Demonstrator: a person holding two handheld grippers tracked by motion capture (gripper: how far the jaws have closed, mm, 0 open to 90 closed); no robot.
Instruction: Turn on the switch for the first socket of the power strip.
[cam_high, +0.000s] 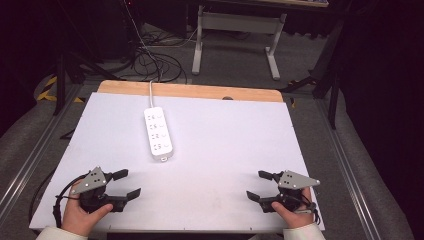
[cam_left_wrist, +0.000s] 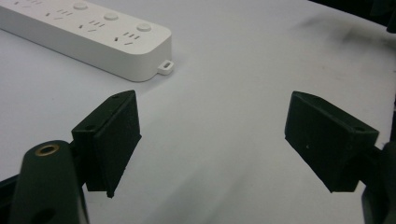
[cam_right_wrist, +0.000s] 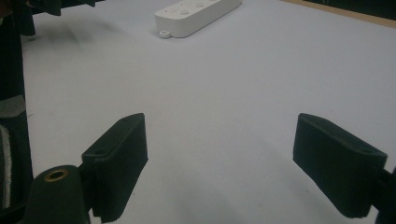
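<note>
On white table (cam_high: 225, 145), power strip (cam_high: 158, 133) mid-far; left gripper (cam_high: 127, 184), right gripper (cam_high: 259, 185) near edge, jaws spread, nothing between

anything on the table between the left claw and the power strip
Nothing: the high view shows bare white table between the open left claw and the power strip. The left gripper view shows that stretch bare too.

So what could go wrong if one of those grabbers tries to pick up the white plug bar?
The power strip is wide and smooth, so open jaws might slip off its sides. Its cord runs off the table's far edge and could tug back when lifted. The left gripper and right gripper both point inward, so reaching together might bump them.
</note>
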